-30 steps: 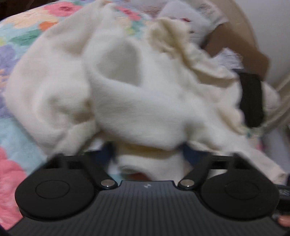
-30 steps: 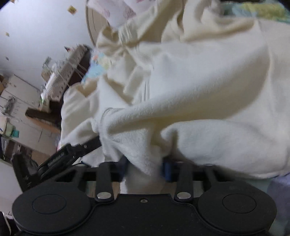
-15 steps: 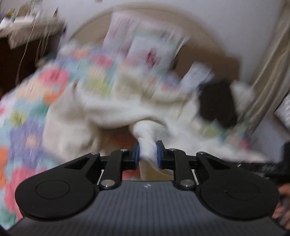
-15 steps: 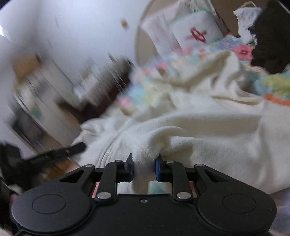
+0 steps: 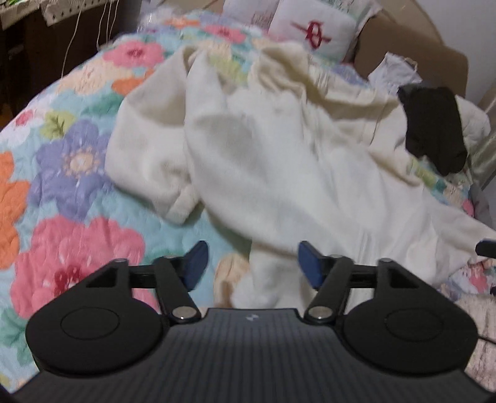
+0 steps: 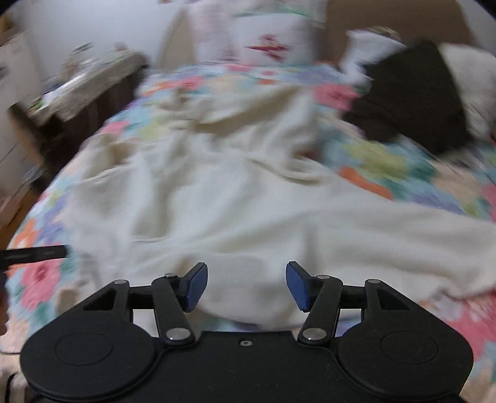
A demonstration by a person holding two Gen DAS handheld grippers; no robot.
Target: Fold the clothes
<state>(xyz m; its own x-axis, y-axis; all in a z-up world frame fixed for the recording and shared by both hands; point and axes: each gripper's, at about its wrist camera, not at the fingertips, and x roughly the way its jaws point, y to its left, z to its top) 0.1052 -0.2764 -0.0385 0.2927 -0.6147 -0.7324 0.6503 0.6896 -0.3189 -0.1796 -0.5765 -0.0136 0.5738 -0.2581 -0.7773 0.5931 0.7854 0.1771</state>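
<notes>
A cream fleece garment [image 5: 279,161] lies crumpled across the middle of a bed, spread over a floral quilt [image 5: 71,173]. Its cloth is thick and soft, bunched into deep folds. In the left wrist view one rounded lobe hangs toward the quilt's purple and pink flowers on the left, ending in a turned-up hem, and a long stretch of cloth runs off to the right edge. A narrow tongue of it reaches down between the blue pads of the left gripper [image 5: 251,263]. That gripper's jaws stand wide apart, and the cloth between them touches neither pad, so it grips nothing.

The right wrist view is blurred. There the garment [image 6: 223,192] fills the centre of the bed and its near edge sags between the pads of the right gripper [image 6: 246,286], whose jaws are also spread wide and clamp nothing.

A dark brown garment [image 5: 434,130] sits at the far right of the bed, close to the cream one's upper edge. Behind it is a white pillow [image 5: 313,31] with a red emblem, leaning against a tan headboard [image 5: 412,40]. A dark cabinet [image 6: 86,102] with clutter on top stands to the left of the bed against a pale wall [image 6: 93,24].
</notes>
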